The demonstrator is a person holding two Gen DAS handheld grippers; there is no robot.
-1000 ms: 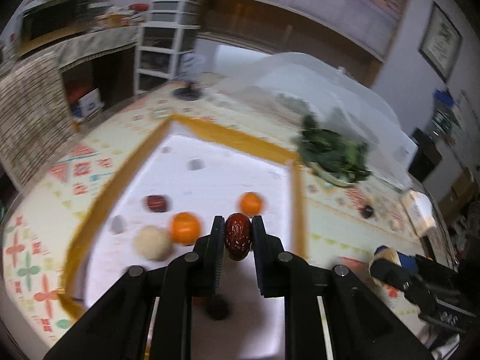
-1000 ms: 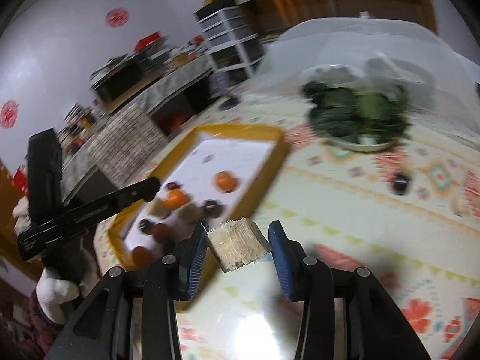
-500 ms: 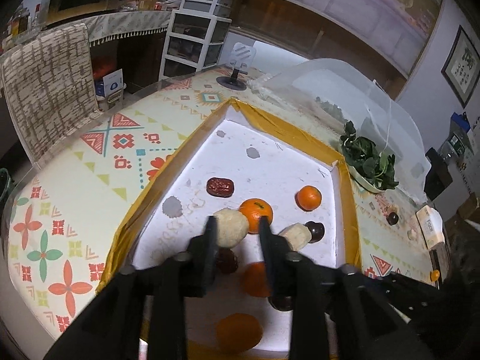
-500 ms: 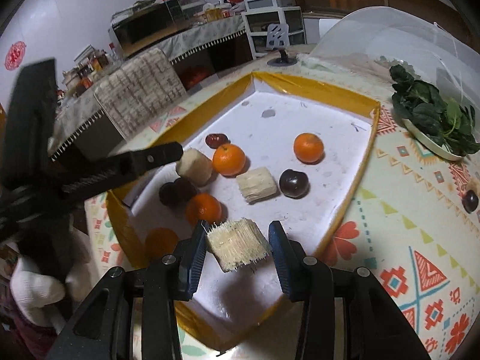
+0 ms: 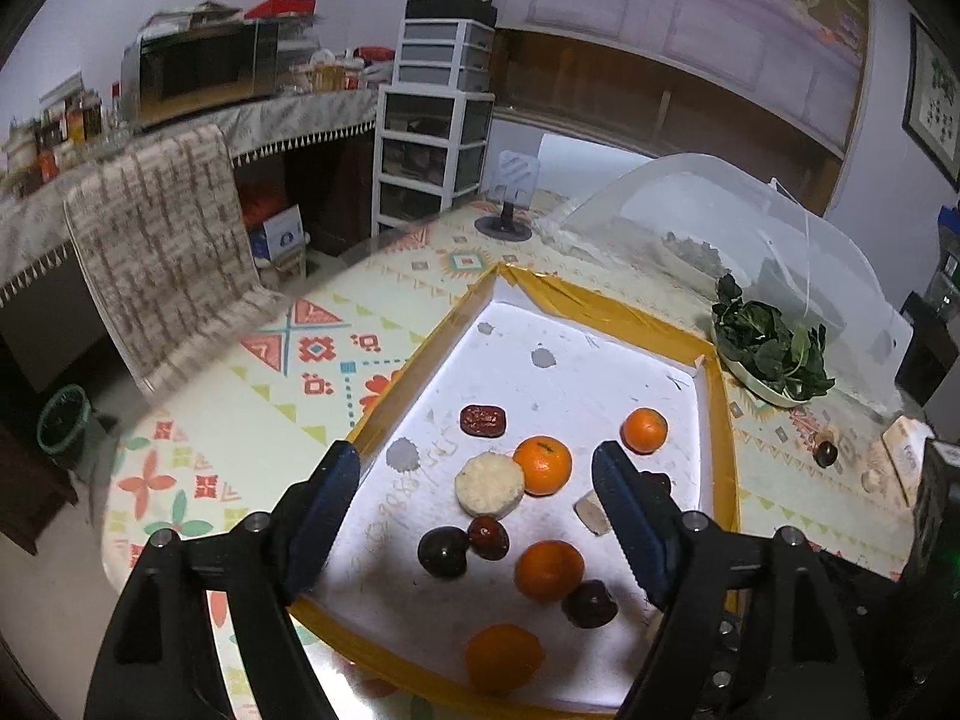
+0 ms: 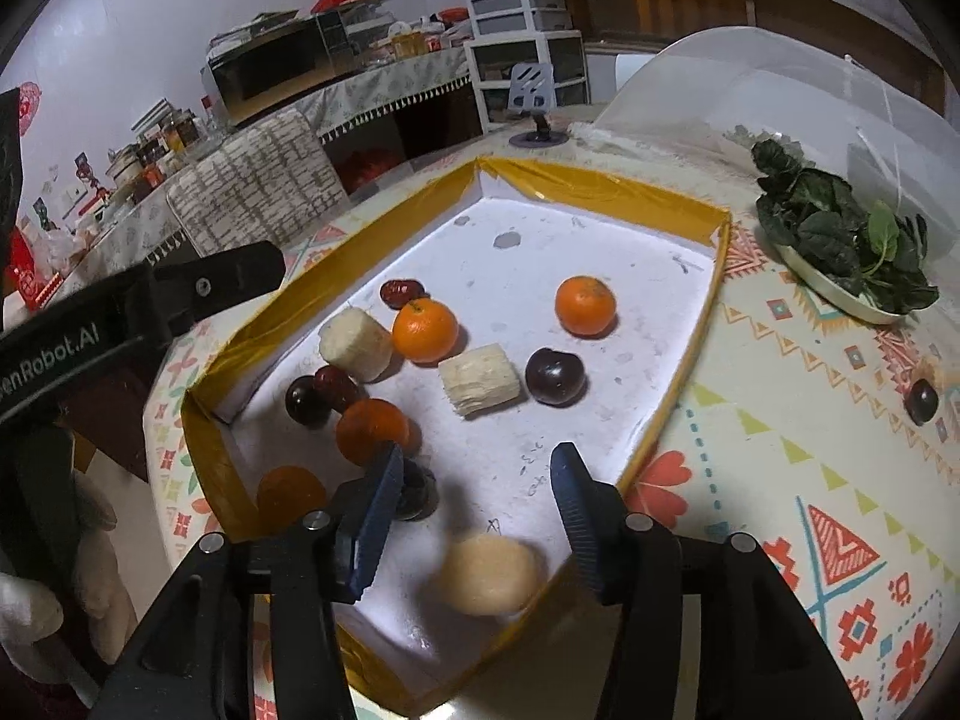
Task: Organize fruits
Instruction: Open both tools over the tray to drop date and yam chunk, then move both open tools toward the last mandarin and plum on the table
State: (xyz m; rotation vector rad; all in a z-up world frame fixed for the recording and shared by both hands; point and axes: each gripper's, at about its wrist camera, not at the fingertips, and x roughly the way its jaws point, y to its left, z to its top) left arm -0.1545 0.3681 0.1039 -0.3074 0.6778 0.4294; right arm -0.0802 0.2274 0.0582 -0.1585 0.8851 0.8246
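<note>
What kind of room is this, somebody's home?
Most likely a lived-in home dining area: a patterned tablecloth, a mesh food cover beside a plate of greens, and plastic storage drawers.

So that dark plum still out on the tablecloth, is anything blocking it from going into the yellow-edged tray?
Nothing visible lies between the plum and the tray; only bare patterned cloth. It must be lifted over the tray's raised yellow rim. The right gripper is open above the tray, empty.

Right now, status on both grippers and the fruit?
Left gripper open, empty. Right gripper open; pale chunk blurred below it, in tray. One dark fruit outside on table.
</note>
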